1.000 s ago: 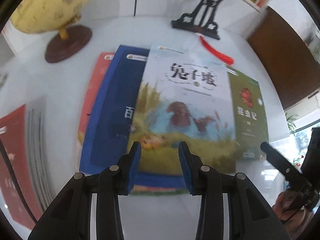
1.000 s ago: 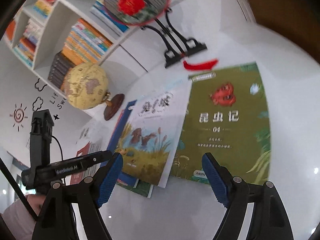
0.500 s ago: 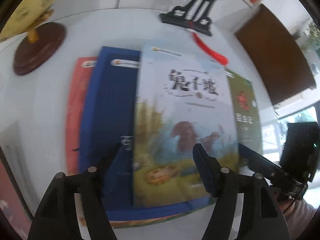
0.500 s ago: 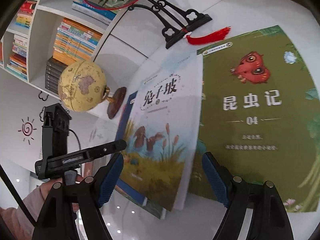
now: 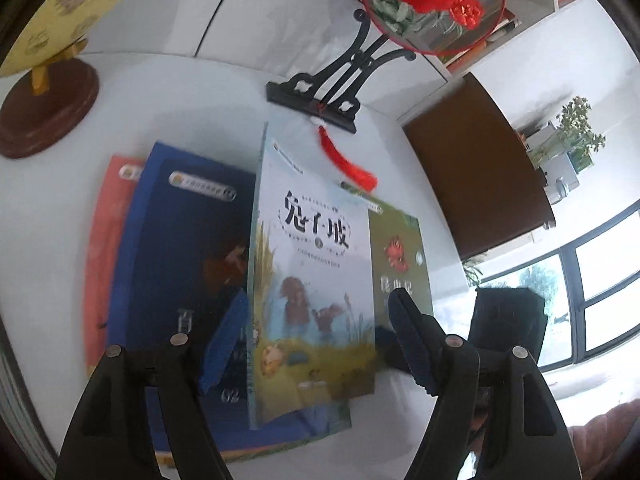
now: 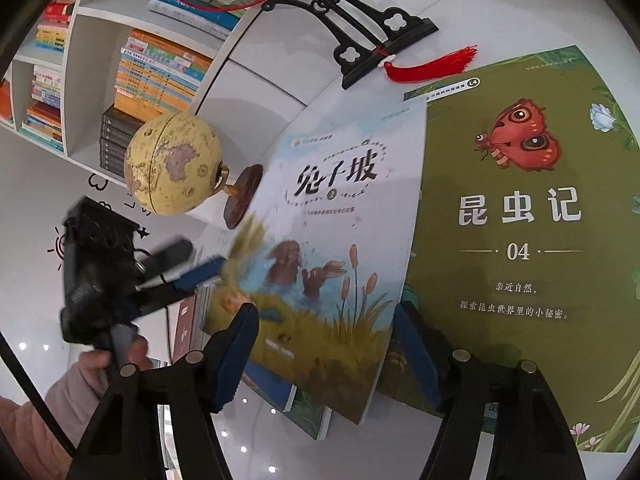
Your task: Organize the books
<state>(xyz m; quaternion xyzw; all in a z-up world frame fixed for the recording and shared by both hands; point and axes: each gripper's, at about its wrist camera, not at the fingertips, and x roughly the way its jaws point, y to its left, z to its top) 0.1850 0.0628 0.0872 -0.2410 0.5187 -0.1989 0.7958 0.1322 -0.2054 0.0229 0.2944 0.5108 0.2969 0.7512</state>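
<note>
Several picture books lie overlapped on a white table. On top, the rabbit book (image 5: 316, 264) (image 6: 340, 240) tilts with its left edge raised off the dark blue book (image 5: 188, 240). A red book (image 5: 108, 232) lies under the blue one, and a green insect book (image 5: 400, 256) (image 6: 520, 220) lies flat at the right. My left gripper (image 5: 318, 340) (image 6: 188, 260) is opening, and one blue pad (image 6: 204, 270) is at the book's raised left edge. My right gripper (image 6: 326, 356) straddles the rabbit book's near edge. Its jaws are closing and the pads do not visibly press.
A yellow globe (image 5: 52, 20) (image 6: 172, 164) stands at the back left. A black fan stand (image 5: 320, 96) (image 6: 360, 40) with a red tassel (image 5: 344, 160) sits behind the books. A bookshelf (image 6: 152, 72) lines the wall. A hand in a pink sleeve (image 6: 92, 368) holds the left gripper.
My left gripper has opened from a narrow gap and moved in around the rabbit book, whose left edge has lifted. My right gripper has dropped closer and its jaws have narrowed.
</note>
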